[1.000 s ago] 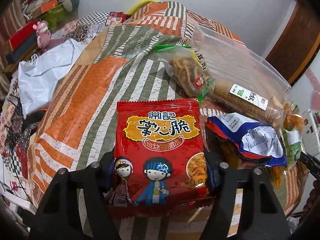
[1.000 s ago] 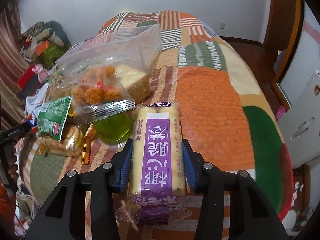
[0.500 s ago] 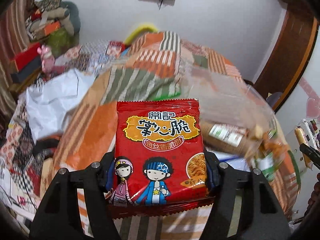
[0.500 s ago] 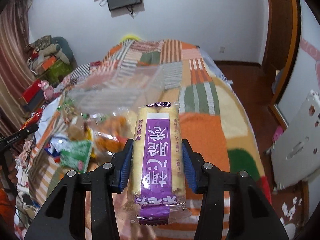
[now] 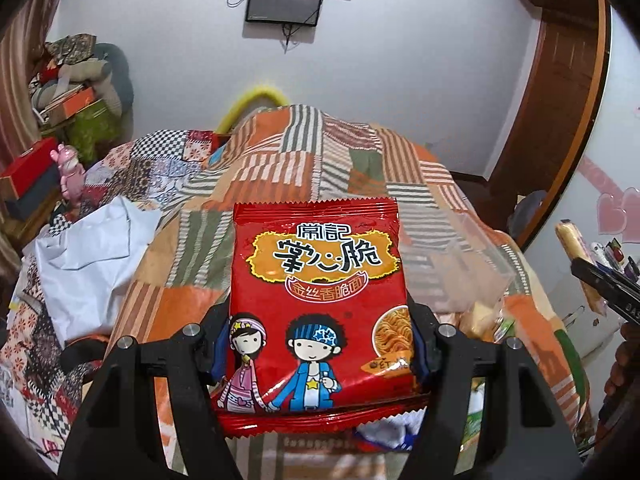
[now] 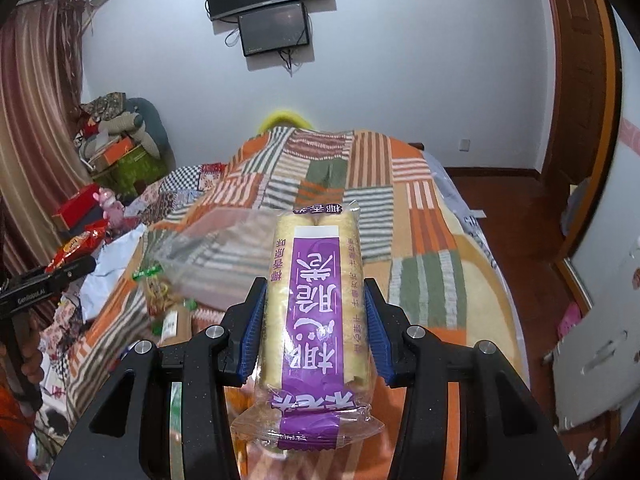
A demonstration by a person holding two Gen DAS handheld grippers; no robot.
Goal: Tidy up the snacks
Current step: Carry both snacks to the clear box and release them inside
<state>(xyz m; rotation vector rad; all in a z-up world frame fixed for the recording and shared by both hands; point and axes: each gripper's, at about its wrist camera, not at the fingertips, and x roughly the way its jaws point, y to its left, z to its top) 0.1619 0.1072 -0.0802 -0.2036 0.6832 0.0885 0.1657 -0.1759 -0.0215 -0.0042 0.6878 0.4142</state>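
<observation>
Above the bed (image 6: 420, 216), right hand-held gripper (image 6: 314, 334) clamps purple wafer pack (image 6: 316, 312) (long axis pointing away); left hand-held gripper (image 5: 316, 348) clamps red noodle packet (image 5: 318, 300).

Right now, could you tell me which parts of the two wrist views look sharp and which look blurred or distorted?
Left wrist view: the red snack packet in the left gripper is sharp, the clear plastic bag behind is smeared, and the door frame bows from fisheye. Right wrist view: the purple-labelled wafer pack in the right gripper is crisp; the patchwork blanket is softly blurred.
</observation>
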